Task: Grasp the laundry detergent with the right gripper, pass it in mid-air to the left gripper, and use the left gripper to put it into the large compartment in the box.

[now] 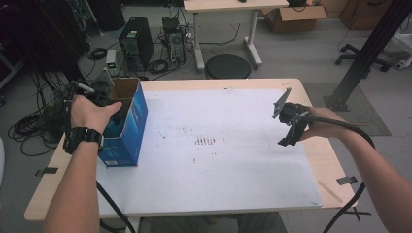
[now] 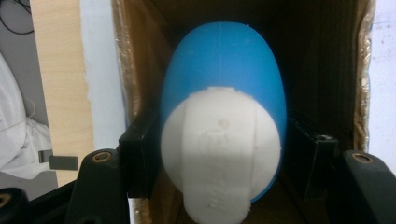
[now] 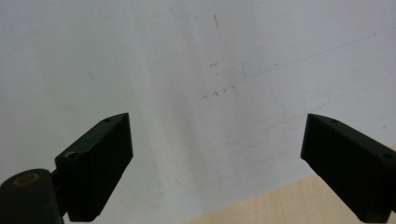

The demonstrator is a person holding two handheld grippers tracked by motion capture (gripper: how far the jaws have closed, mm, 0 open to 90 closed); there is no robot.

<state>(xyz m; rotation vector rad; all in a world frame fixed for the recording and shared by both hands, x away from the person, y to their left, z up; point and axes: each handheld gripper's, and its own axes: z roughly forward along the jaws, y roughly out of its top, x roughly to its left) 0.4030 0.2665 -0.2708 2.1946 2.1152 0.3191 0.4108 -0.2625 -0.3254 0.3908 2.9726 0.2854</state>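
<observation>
left gripper view shows the left gripper [image 2: 223,154] clamped on a blue and white bottle [image 2: 223,135] inside the blue box [image 1: 127,127]; the right gripper [image 3: 215,163] hangs wide open over the white sheet [image 3: 187,70].

Wooden table [image 1: 320,160] bears white sheet [image 1: 218,174] (blue box [image 1: 127,131] atop).

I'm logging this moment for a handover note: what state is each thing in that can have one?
Blue cardboard box: upright on the table, top flaps open.
Blue egg-shaped bottle with white cap: clamped between jaws, inside the box.
Left tool: shut on the bottle.
Right tool: open, empty, above the white sheet.
</observation>
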